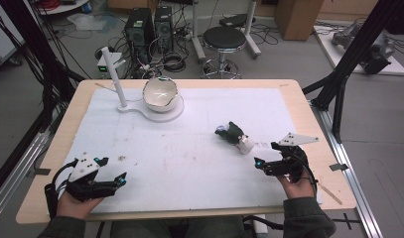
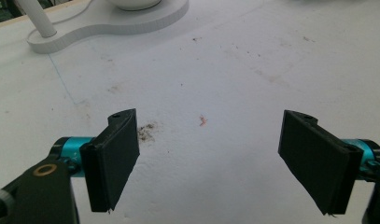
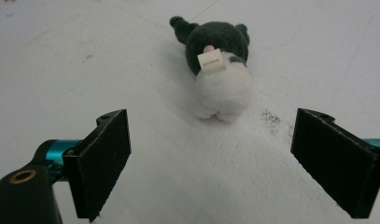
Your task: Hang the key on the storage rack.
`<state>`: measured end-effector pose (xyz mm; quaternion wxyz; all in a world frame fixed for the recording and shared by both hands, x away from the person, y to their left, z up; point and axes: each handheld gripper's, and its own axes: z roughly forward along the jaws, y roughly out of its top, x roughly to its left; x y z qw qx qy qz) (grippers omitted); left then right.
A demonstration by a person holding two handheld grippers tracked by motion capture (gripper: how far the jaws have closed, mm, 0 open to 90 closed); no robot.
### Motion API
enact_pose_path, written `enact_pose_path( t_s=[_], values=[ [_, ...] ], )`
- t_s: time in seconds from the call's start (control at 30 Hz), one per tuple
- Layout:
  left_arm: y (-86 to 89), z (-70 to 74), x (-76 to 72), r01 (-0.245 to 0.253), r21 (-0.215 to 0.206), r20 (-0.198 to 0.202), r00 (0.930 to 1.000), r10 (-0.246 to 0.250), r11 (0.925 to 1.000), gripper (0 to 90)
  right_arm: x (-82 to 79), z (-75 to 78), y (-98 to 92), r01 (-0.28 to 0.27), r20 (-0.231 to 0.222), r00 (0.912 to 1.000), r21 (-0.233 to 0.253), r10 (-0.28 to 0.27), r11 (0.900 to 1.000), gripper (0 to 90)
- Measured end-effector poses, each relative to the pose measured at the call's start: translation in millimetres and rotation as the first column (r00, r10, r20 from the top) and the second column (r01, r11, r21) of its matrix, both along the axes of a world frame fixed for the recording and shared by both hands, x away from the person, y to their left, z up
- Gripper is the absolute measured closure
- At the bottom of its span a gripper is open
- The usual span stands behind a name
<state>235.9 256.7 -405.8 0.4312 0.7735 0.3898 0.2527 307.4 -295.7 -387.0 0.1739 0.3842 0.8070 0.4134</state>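
Wide-spread tool (image 2: 208,161) above stained mat (image 2: 253,56)

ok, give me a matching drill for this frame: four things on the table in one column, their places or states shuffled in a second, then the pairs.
Things
1. dark grey and white plush toy
2. glossy white ceramic bowl
3. left gripper
4. white upright post

Places or states
A. seated on the round end of the flat white stand
B. open over bare white table cover, near a brown smudge
C. lying on the cover just ahead of the open right gripper
D. rising from the narrow end of the stand, left of the bowl

Pairs: 1-C, 2-A, 3-B, 4-D
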Motion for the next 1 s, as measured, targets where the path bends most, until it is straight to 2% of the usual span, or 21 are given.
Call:
enact_pose_path(
  t_s=[0.47, 0.67, 1.0],
  values=[
    [1.3, 0.1, -0.2, -0.007, -0.006, 0.003, 1.0, 0.007, 1.0, 21.0, 29.3, 24.5, 11.5, 0.0, -0.029, 0.9996, -0.033, -0.001, 0.999, 11.1],
    [0.3, -0.1, 0.0, -0.006, -0.006, 0.003, 1.0, 0.006, 1.0, 21.0, 37.6, 29.9, 14.2, -0.005, -0.05, 0.9988, -0.033, 0.003, 0.999, 11.1],
    [-1.0, -0.4, 1.8, 0.005, 0.0, -0.002, 1.0, -0.005, 1.0, 21.1, 60.4, 38.5, 25.2, -0.028, -0.076, 0.9969, -0.078, 0.022, 0.997, 11.1]
  ],
)
